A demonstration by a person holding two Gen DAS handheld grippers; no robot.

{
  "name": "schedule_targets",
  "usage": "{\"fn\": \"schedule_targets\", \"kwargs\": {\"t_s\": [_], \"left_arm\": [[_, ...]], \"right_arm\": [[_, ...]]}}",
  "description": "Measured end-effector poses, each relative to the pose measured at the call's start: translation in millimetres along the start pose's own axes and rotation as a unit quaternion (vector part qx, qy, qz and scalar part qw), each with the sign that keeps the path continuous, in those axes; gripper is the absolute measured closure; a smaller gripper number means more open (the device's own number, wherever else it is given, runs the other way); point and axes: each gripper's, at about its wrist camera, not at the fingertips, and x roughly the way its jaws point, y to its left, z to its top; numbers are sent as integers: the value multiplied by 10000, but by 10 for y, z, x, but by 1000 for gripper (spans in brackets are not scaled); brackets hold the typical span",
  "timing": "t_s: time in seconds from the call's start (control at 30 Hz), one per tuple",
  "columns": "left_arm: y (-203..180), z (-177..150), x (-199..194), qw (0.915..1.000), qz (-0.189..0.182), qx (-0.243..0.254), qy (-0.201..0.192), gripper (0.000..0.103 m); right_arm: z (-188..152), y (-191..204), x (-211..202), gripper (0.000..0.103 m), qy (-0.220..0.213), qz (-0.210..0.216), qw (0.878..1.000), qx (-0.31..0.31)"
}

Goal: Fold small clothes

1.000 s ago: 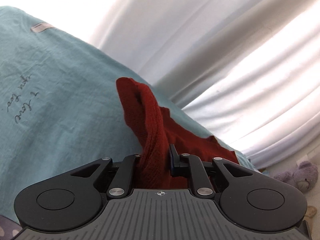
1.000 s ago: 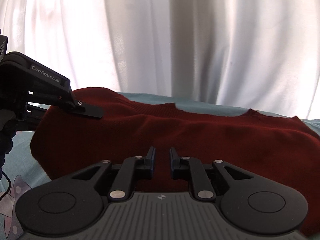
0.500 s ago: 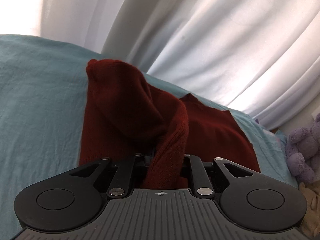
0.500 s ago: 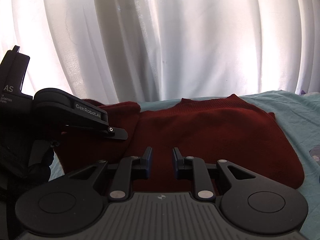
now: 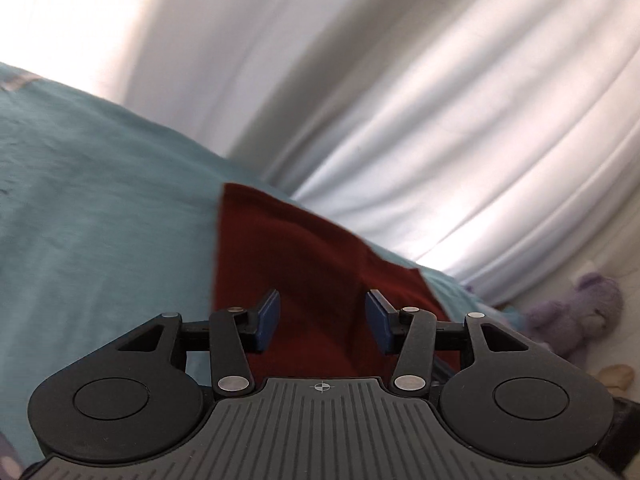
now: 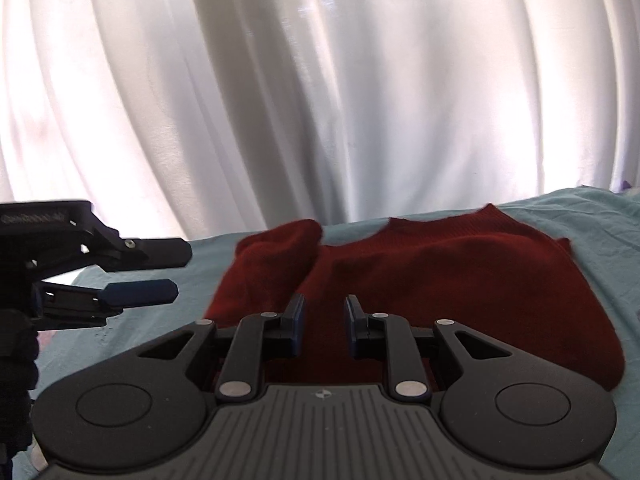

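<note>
The red sweater [image 6: 440,280] lies on the bed [image 6: 600,232]; one sleeve [image 6: 272,268] is folded in at ten o'clock; left gripper [image 5: 322,316] and right gripper [image 6: 322,320] are both apart, empty; other sleeve and body folds apparently remain.

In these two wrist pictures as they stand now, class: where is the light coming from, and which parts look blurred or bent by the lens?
Left wrist view: bright backlight through the white curtain; the teal bedsheet and red sweater are smeared by motion; fisheye tilts and curves the bed edge. Right wrist view: the same curtain glows, nearly overexposed; the sweater looks dark against it; the left gripper is slightly blurred.
</note>
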Motion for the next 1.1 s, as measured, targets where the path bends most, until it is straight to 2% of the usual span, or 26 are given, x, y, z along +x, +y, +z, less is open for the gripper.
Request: {"fn": "schedule_targets", "kwargs": {"t_s": [0.07,0.13,0.3,0.43,0.47,0.53,0.6,0.63,0.73,0.8,0.87,0.93,1.0,1.1], "left_arm": [[94,-31,87,9990,424,-22,164,52],[164,-94,165,9980,548,-49,325,53],[221,-289,294,9965,307,-265,729,52],[110,-349,299,9971,436,58,619,49],[75,-352,308,9971,450,101,607,48],[74,-345,304,9971,472,82,597,48],[112,-324,268,9973,452,-85,577,48],[136,-313,235,9972,448,-185,568,49],[211,-269,96,9975,448,-402,361,49],[262,-230,52,9968,651,-436,168,46],[345,-200,110,9943,913,-504,209,46],[432,-189,193,9927,976,-643,288,46],[483,-181,261,9918,981,-745,349,46],[508,-166,323,9917,961,-790,335,46]], "right_arm": [[-18,108,70,83,89,95,9998,-132],[-58,167,137,83,187,49,9993,-312],[-229,-56,313,87,791,-591,9945,-338],[-180,-352,220,87,813,-453,9956,134],[-134,-409,209,84,775,-414,9957,279],[-19,-548,242,67,783,-119,9935,819],[71,-678,334,34,842,356,9856,1422],[100,-737,411,33,913,573,9795,1704],[169,-806,628,33,1072,896,9656,2195],[222,-776,762,33,1146,1033,9636,2185],[245,-709,884,35,1264,1078,9637,2089],[279,-630,993,44,1333,1084,9653,1965],[319,-511,1012,51,1312,940,9723,1693],[375,-311,1028,76,1194,711,9860,918]]}}
